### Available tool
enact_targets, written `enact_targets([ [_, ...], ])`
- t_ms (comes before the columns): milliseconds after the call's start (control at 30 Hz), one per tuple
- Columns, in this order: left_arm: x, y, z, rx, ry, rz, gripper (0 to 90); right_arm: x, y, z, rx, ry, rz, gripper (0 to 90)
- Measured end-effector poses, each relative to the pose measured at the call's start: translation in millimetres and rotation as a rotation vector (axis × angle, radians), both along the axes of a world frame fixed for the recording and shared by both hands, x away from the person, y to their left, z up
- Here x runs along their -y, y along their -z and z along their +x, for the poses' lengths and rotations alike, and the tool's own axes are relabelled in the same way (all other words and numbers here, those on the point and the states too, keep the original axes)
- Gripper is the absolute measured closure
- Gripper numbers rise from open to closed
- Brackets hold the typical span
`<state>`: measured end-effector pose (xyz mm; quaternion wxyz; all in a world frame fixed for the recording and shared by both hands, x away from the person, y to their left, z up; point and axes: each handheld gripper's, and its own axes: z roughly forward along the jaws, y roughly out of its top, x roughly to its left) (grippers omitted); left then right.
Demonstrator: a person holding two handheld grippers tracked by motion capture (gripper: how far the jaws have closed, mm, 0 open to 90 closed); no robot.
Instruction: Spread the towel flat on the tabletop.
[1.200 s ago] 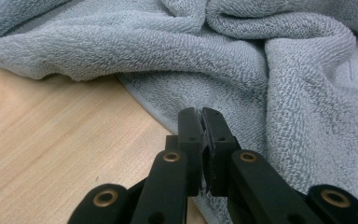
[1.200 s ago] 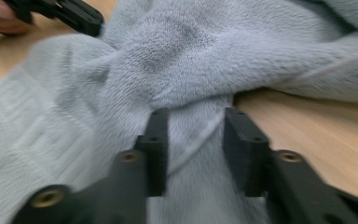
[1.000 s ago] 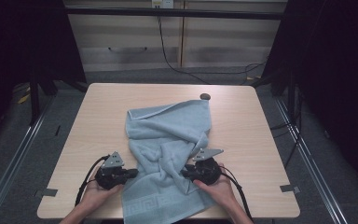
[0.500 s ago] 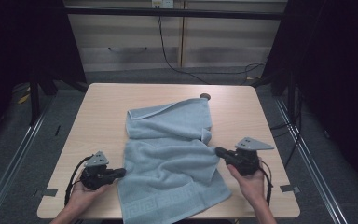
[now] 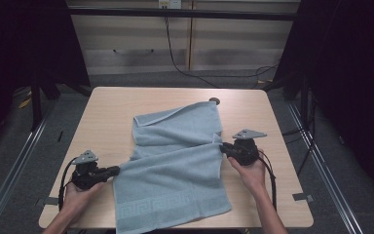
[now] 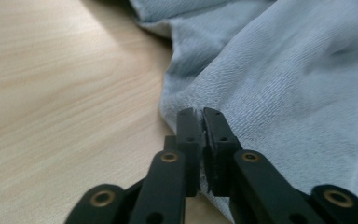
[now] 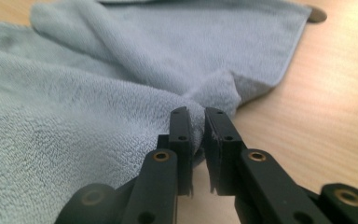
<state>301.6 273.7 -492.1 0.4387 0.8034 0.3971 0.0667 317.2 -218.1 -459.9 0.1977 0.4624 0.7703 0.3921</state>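
Two grippers clamped on towel (image 5: pixel 175 180) | left gripper (image 5: pixel 111 170) pinches left edge, right gripper (image 5: pixel 223 148) pinches right edge | towel mid-table (image 5: pixel 107 117), near part stretched between them | soft, limp, light; I grip edges, not middle

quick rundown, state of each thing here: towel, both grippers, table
towel: partly folded, pulled taut between the two grippers, near edge hanging over the table's front
left gripper: shut on the towel's left edge
right gripper: shut on the towel's right edge
table: bare wood around the towel, small dark disc at the far edge
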Motion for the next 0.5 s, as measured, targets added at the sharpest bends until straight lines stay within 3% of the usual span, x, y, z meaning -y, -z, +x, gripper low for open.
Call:
enact_targets([
  [100,1.6,-9.9,0.3,0.040,0.014,-0.012,78.0,-0.1,-6.8,-3.2,0.039,0.015,0.024,68.8],
  [167,6.1,-18.6,4.0,0.058,0.027,-0.055,73.0,-2.8,-14.1,-4.0,0.066,-0.003,0.054,65.0],
  [200,16.3,-24.5,8.8,0.076,0.041,-0.063,70.1,-12.1,-19.7,-3.2,0.082,-0.036,0.059,65.0],
  [267,22.6,-25.5,12.6,0.072,0.056,-0.059,69.4,-24.1,-21.4,-2.1,0.103,-0.054,0.036,66.1],
  [300,36.9,-23.1,21.3,0.076,0.075,-0.054,69.8,-28.8,-20.0,-0.2,0.090,-0.072,0.057,68.2],
  [333,36.9,-23.1,21.3,0.076,0.075,-0.054,70.7,-28.8,-20.0,-0.2,0.090,-0.072,0.057,68.2],
  [367,44.1,-19.2,26.0,0.062,0.090,-0.042,71.3,-37.9,-8.3,6.6,0.037,-0.108,0.071,70.6],
  [400,50.8,-13.3,30.6,0.044,0.103,0.003,71.3,-37.9,-8.3,6.6,0.037,-0.108,0.071,70.6],
  [467,58.5,1.5,34.7,0.004,0.103,0.050,72.7,-46.2,11.4,10.5,-0.043,-0.136,0.003,72.7],
  [500,59.1,8.7,27.8,0.009,0.124,0.058,73.3,-46.9,28.3,5.1,-0.083,-0.146,-0.007,73.1],
])
